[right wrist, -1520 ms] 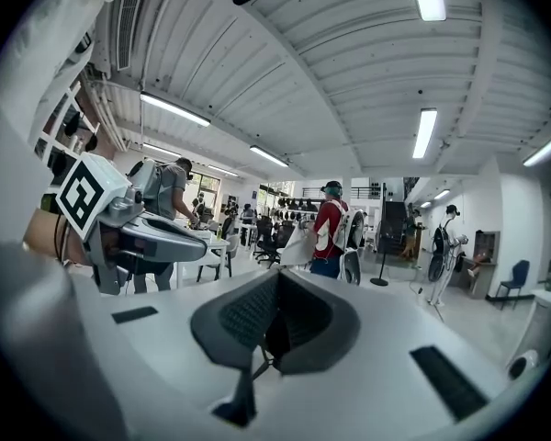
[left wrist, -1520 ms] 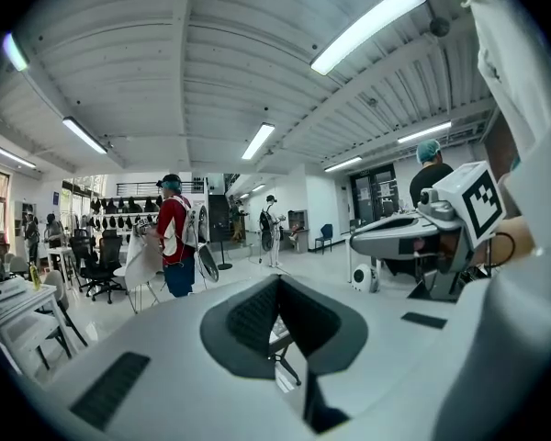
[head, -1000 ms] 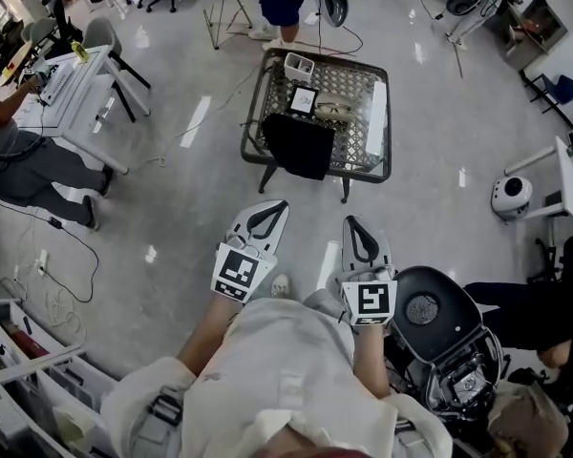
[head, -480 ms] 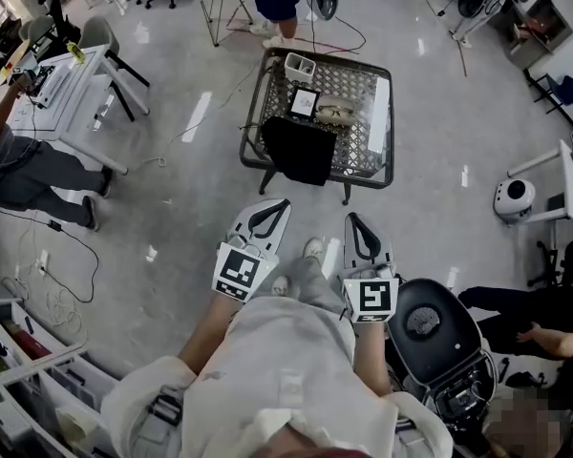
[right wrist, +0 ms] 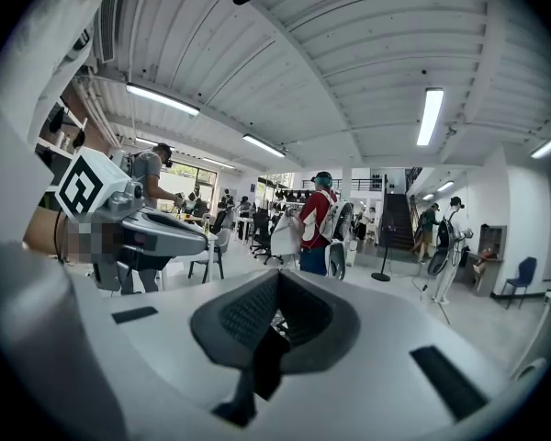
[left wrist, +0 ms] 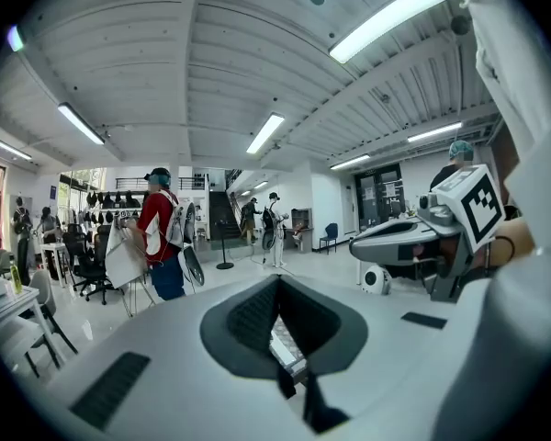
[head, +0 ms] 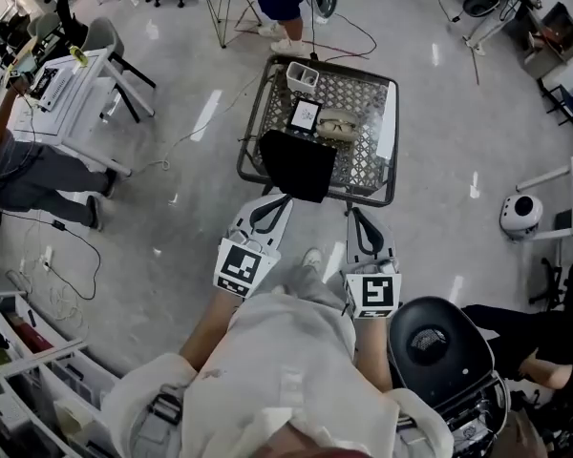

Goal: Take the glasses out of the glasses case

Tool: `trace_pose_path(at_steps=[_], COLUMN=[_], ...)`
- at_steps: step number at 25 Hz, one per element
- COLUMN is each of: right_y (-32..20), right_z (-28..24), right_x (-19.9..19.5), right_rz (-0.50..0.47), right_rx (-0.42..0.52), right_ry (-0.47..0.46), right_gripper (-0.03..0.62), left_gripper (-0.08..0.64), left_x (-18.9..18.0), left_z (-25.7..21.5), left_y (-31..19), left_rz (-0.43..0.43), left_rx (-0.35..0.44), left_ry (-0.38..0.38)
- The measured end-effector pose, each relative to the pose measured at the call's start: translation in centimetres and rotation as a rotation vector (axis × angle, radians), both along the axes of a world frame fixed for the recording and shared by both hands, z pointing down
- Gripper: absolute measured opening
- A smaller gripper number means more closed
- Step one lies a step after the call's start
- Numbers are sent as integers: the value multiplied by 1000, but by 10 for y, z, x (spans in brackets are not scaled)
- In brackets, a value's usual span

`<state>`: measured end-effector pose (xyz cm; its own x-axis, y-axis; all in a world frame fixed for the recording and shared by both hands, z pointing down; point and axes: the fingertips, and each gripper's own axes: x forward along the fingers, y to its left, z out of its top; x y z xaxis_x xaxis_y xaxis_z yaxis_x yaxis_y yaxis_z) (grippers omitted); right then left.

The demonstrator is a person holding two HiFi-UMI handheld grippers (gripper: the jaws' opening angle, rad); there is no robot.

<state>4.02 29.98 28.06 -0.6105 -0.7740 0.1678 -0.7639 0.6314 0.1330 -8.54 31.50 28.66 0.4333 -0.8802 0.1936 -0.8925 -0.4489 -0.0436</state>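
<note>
Head view: rectangular wire-mesh table [head: 361, 168], draped black cloth [head: 298, 165], glasses [head: 336, 123]

Found 1 small dark table [head: 361, 165] with a metal mesh top on the pale glossy floor [head: 201, 208]. Counted 5 things directly on it. Saw a white container [head: 301, 76] at the far edge, a black-framed marker card [head: 306, 115] nearer, a pale glasses case [head: 337, 125] just right of that. Noted a long white strip [head: 386, 132] along the right edge and a black cloth [head: 296, 165] draped over the near edge.
</note>
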Motion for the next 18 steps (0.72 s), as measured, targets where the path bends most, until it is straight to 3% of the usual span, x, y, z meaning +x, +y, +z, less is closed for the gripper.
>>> trace_pose_path(at_steps=[18], right_y=[-112], right_z=[7], right_x=[51], right_rz=[-63], right_rx=[-35], right_ry=[-39], right_gripper=[6], left_gripper=[12], left_x=[47], left_z=[-6], left_y=[-100], left_rz=[-84], left_rx=[-22], left_ry=[-36])
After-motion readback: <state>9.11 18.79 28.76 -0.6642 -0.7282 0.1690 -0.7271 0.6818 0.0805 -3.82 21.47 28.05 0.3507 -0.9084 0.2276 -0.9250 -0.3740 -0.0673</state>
